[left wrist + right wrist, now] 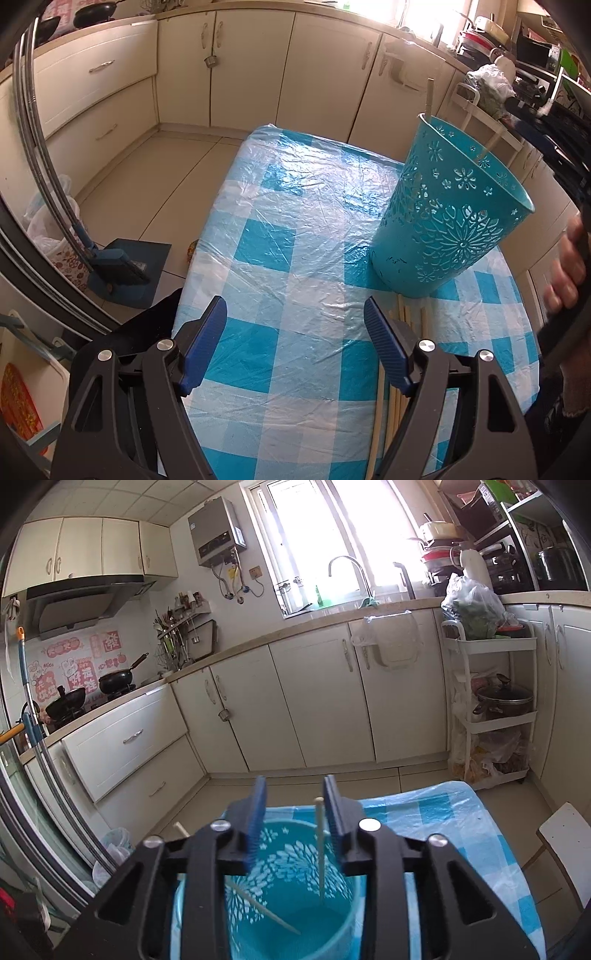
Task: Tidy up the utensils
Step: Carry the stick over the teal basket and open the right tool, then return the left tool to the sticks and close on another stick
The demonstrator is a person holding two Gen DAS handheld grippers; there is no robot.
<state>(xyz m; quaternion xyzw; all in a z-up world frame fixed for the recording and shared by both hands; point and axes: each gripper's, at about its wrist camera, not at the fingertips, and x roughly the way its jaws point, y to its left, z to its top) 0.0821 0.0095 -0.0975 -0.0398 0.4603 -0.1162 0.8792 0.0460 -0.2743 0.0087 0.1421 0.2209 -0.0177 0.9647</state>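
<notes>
the teal cup (454,206) with its punched flower pattern stood at the right of the left wrist picture, on the worktop (295,221) under a blue and white checked cloth covered in clear plastic. two pale chopsticks (429,98) poked up past its far rim. the left gripper (295,321) hung at the bottom of that picture over the checks, its blue-padded jaws spread wide with nothing between them. just beside its right jaw, at the lower right, a bundle of loose chopsticks (397,410) lay flat on the cloth, their far ends reaching to the foot of the cup. at the right edge a hand (565,266) showed, blurred, wrapped round a dark handle. in the right wrist picture the right gripper (294,797) sat directly above the cup's (295,915) open mouth, low in the frame, looking down into it. its jaws stood partly apart, and an upright chopstick (320,849) stood in the gap close against the right-hand pad, its lower end down on the cup's floor; whether the pad touched it i could not tell, but it was not pinched. a second chopstick (258,908) leaned across the inside of the cup to the left, its top showing over the rim. cream kitchen cabinets (303,701) and a bright window (332,535) filled the upper half.
</notes>
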